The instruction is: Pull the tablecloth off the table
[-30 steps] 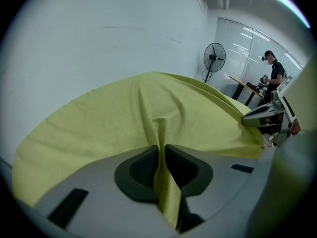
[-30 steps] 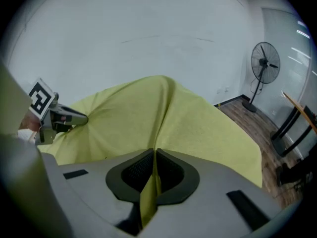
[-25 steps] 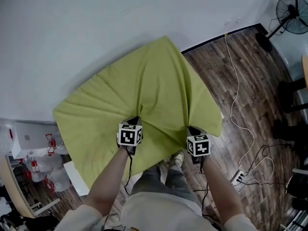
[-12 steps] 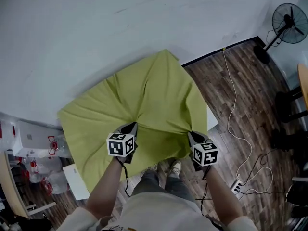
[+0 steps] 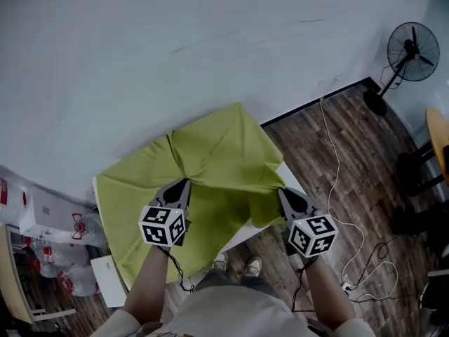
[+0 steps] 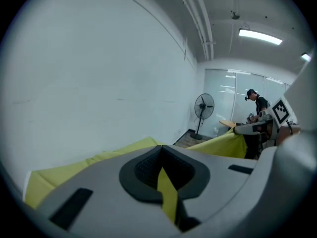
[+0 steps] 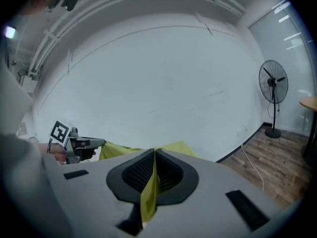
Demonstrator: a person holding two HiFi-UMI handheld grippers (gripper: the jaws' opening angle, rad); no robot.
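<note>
A yellow-green tablecloth is lifted and bunched above a white table, whose bare corner shows at the right. My left gripper is shut on a fold of the tablecloth near its middle. My right gripper is shut on the tablecloth at its right edge. Cloth stretches in folds between the two grips, and the near part hangs down over the table's front. The far corner points toward the white wall.
A white wall lies beyond the table. A standing fan is on the wooden floor at the right, with a white cable trailing to a power strip. Boxes and bottles crowd the left. The person's shoes are under the table edge.
Both grippers have pulled the cloth back toward the person and upward. The cloth has slid off the table's right corner, and the grippers are farther apart.
</note>
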